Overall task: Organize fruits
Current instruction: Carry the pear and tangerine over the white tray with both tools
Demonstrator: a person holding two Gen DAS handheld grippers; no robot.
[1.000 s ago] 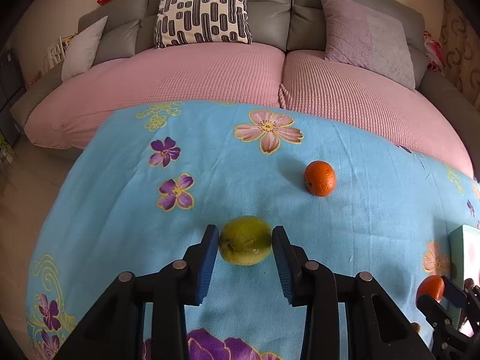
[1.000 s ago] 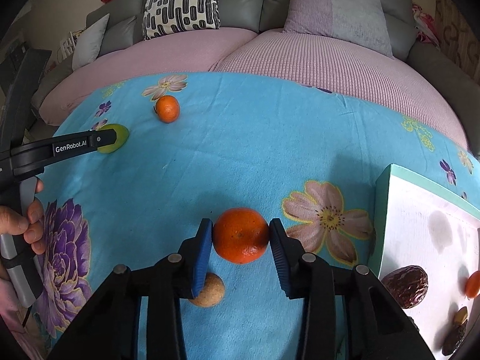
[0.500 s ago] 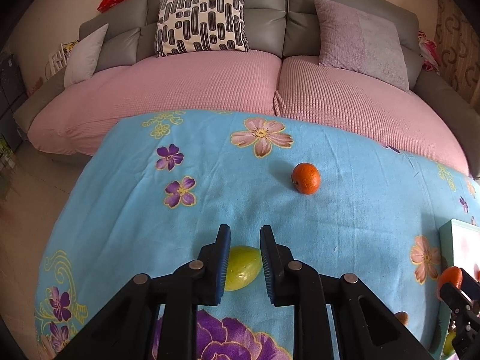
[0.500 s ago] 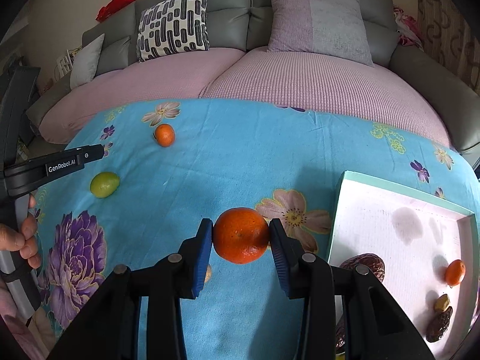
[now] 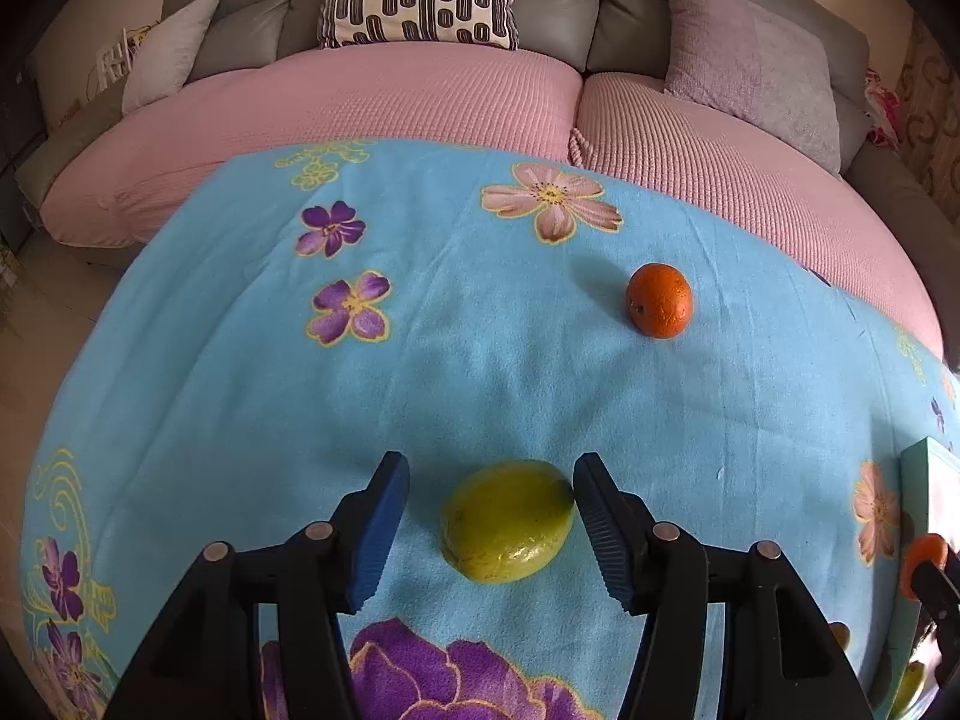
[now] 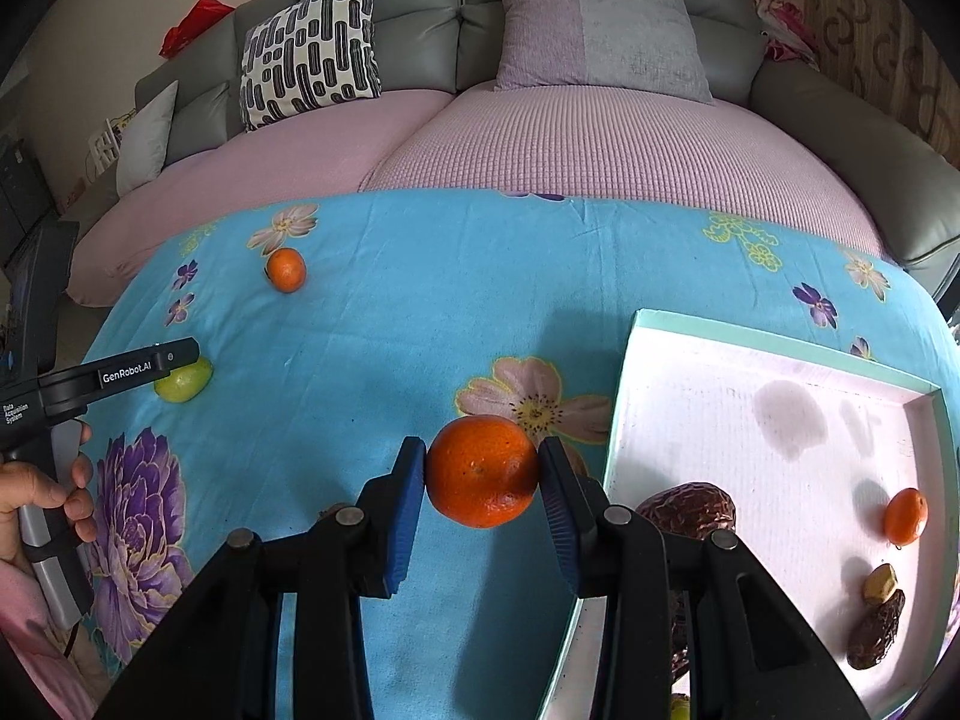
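Note:
A yellow-green fruit [image 5: 507,519] lies on the blue flowered cloth [image 5: 480,330] between the fingers of my left gripper [image 5: 491,480]. Its jaws are opening: the left pad stands clear of the fruit and the right pad is close beside it. My right gripper [image 6: 482,450] is shut on an orange [image 6: 483,474], held above the cloth just left of the white tray [image 6: 774,343]. Another orange [image 5: 659,300] rests farther back on the cloth. From the right wrist view, the left gripper [image 6: 177,354] hangs over the green fruit [image 6: 183,383].
The tray holds a large brown date [image 6: 690,510], a small orange [image 6: 906,516] and smaller dates [image 6: 876,630]. A person's hand [image 6: 36,492] grips the left tool. A pink-covered sofa [image 6: 540,138] with cushions runs behind the cloth.
The left jaws closed narrow without the green fruit, then spread wide and dropped around it. The right gripper carried its orange to the right, nearer the tray.

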